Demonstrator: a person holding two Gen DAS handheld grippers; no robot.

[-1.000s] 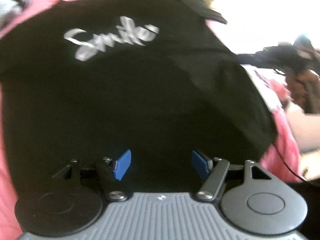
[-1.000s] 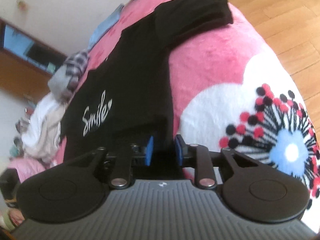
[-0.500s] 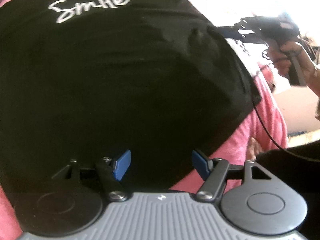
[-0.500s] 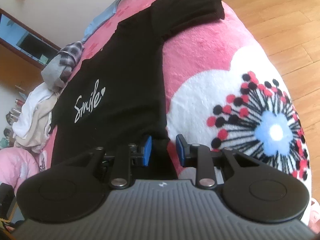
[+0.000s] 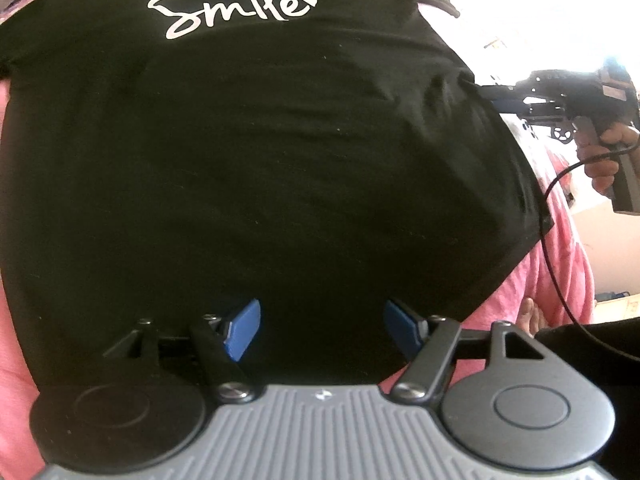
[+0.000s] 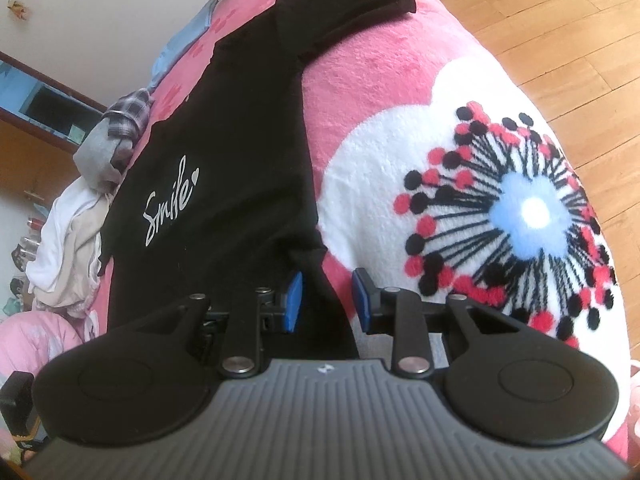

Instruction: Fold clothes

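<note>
A black T-shirt (image 5: 280, 152) with white "Smile" lettering (image 5: 232, 8) lies spread flat on a pink blanket (image 6: 372, 80). My left gripper (image 5: 324, 328) hovers over the shirt's lower part near the hem, open, with nothing but flat cloth below it. My right gripper (image 6: 328, 300) is at the shirt's (image 6: 240, 132) right side edge. Its blue pads (image 6: 294, 300) stand a little apart, with a puckered strip of the edge between them and pink showing beside one pad. In the left wrist view the right gripper (image 5: 494, 94) meets that edge, held by a hand (image 5: 608, 152).
The blanket has a large white patch with a red, black and blue flower (image 6: 520, 216). A pile of other clothes (image 6: 96, 184) lies at the bed's far side. Wooden floor (image 6: 560, 20) lies beyond the bed's edge. A black cable (image 5: 556, 240) hangs from the right gripper.
The left wrist view has slid towards the shirt's hem and right corner, bringing the right gripper and hand clearly into sight. The right gripper's pads stand slightly wider apart.
</note>
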